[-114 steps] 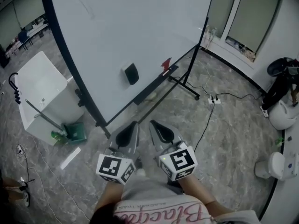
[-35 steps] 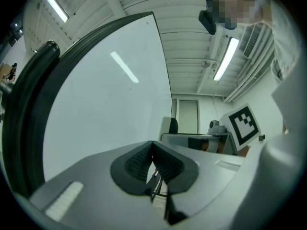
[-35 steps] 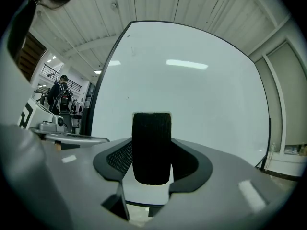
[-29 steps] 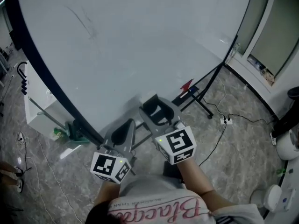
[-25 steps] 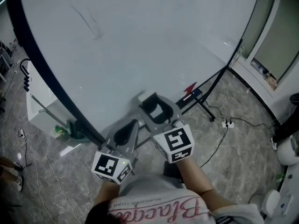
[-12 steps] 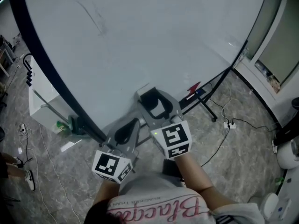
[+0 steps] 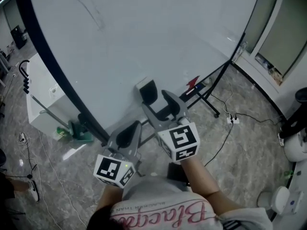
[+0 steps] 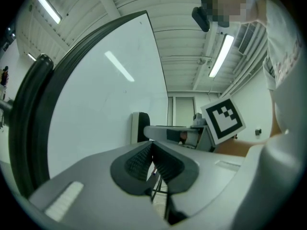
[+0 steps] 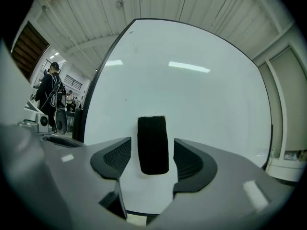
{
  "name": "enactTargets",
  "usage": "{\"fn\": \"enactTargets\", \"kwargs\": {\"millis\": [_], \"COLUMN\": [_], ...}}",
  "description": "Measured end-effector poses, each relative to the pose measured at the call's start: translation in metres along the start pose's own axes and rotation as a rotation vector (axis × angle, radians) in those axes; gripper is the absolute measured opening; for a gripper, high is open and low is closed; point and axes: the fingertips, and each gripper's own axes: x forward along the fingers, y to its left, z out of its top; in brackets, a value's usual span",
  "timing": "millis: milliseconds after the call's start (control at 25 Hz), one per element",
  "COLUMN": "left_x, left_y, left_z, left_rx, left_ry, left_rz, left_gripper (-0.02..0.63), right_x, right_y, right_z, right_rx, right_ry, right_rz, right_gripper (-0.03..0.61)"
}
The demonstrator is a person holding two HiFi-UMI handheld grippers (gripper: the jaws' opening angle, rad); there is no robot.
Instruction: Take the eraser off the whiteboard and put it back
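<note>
Both grippers are held out low in front of the torso, pointing at the whiteboard (image 7: 144,32). Right gripper (image 7: 156,101) is the nearer to the board, tips just short of it. Its jaws are opening, wide apart, pads clear of the eraser (image 9: 153,145) framed in the gap (it sits on the board, not gripped). Right forearm (image 7: 204,183) is bare and angles in from lower right. Left gripper (image 7: 130,131) hangs further back from the board, beside the right one. Its jaws are together with nothing between them. Right marker cube (image 7: 180,140) and left marker cube (image 7: 114,170) face upward.
</note>
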Motion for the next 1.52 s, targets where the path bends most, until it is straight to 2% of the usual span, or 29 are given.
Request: {"fn": "enactTargets", "kwargs": {"millis": [120,200,240,320,560,840,1520], "left_x": [-0.007,-0.013,-0.016,-0.021,-0.04,-0.056,-0.06], "left_y": [-0.008,-0.014,-0.017,-0.022,-0.037,-0.041,-0.06], "left_z": [-0.001,-0.003,-0.003,-0.005,-0.005,-0.003,0.0], "left_rx": [-0.009,-0.016,-0.019,-0.025,-0.029,-0.034,-0.041], "left_ry": [0.004,0.007,0.009,0.011,0.01,-0.007,-0.02], "left_rz": [-0.02,-0.033,-0.039,-0.054,-0.107,-0.126,-0.084], "left_gripper": [0.0,0.0,0.0,0.0,0.0,0.0,0.0], "right_x": [-0.019,-0.033,-0.039,-0.049,-0.079,-0.102,-0.131], "right_y": [0.004,0.006,0.009,0.017,0.041,0.071,0.087], "right_z": [0.002,0.004,0.004,0.002,-0.004,-0.015,-0.025], "right_rx": [0.058,0.095,0.108,0.106,0.015,-0.006,-0.009], "right_ry": [-0.016,-0.039,-0.044,-0.043,-0.026,0.004,0.051], "right_rz": [-0.019,-0.034,-0.034,-0.03,-0.067,-0.075,-0.031], "right_gripper": [0.176,0.018,0.003,0.002,0.0,0.0,0.0]}}
